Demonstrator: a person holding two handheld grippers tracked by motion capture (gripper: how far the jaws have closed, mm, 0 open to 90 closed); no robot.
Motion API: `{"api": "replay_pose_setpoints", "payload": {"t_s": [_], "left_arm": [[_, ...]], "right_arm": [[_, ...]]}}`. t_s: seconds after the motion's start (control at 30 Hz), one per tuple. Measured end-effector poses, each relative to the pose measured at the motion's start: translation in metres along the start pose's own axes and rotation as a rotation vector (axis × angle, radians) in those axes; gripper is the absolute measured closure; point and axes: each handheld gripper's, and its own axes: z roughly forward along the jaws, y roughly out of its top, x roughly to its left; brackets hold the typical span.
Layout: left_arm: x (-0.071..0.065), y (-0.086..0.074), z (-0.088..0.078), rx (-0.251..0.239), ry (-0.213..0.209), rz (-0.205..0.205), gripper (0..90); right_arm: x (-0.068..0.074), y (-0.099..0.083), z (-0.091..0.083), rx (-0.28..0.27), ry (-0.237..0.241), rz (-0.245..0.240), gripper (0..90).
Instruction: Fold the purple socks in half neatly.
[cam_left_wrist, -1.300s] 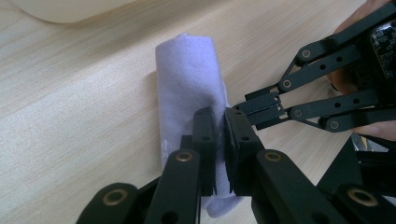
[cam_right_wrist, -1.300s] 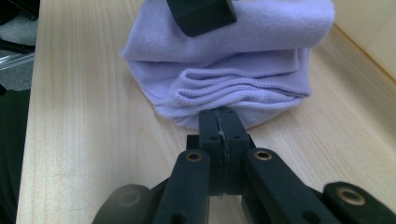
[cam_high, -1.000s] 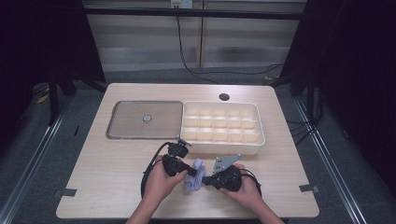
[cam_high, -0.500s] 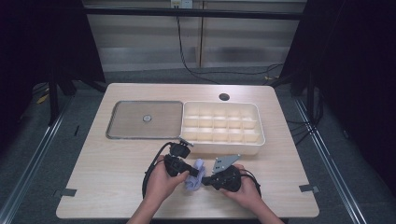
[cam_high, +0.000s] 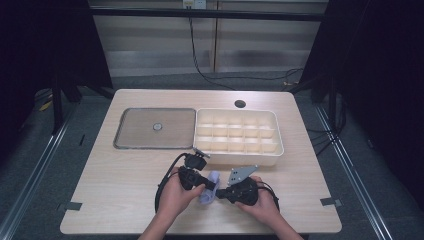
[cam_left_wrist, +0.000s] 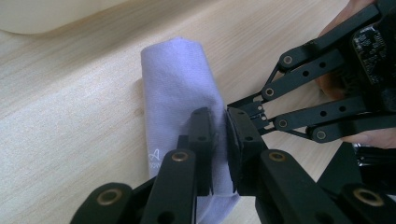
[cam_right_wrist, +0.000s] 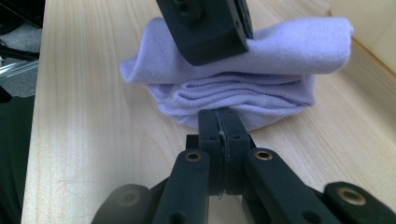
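The lilac folded cloth (cam_high: 209, 187) lies on the bench (cam_high: 125, 180), just in front of the white compartment tray (cam_high: 237, 136), between the two hands. The left claw (cam_left_wrist: 219, 135) stands narrow, pinching a layer of the cloth from one side. The right claw (cam_right_wrist: 218, 123) is fully closed, nipping the cloth's lower folded edge. Judgement: folding appears largely done, since the cloth already sits in a compact multi-layered bundle. Remaining work is likely a final tuck and placement, possibly into the tray, whose compartments look empty. The flat metal lid (cam_high: 155, 128) lies beside the tray, untouched.
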Motion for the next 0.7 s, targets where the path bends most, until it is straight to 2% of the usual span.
{"api": "replay_pose_setpoints", "payload": {"t_s": [0.23, 0.47, 0.7], "left_arm": [[0.0020, -0.0012, 0.0028, -0.002, 0.004, -0.003, 81.1], [0.0007, -0.0007, 0.0040, -0.010, 0.003, -0.003, 81.1], [-0.0022, 0.0004, 0.0049, -0.005, 0.013, 0.005, 81.1]], "right_arm": [[-0.0033, -0.0017, -0.0018, 0.000, 0.016, 0.029, 88.9], [-0.0059, -0.0026, -0.0064, 0.012, -0.015, 0.031, 89.9], [-0.0048, -0.0023, -0.0038, 0.005, 0.003, 0.037, 90.0]]}}
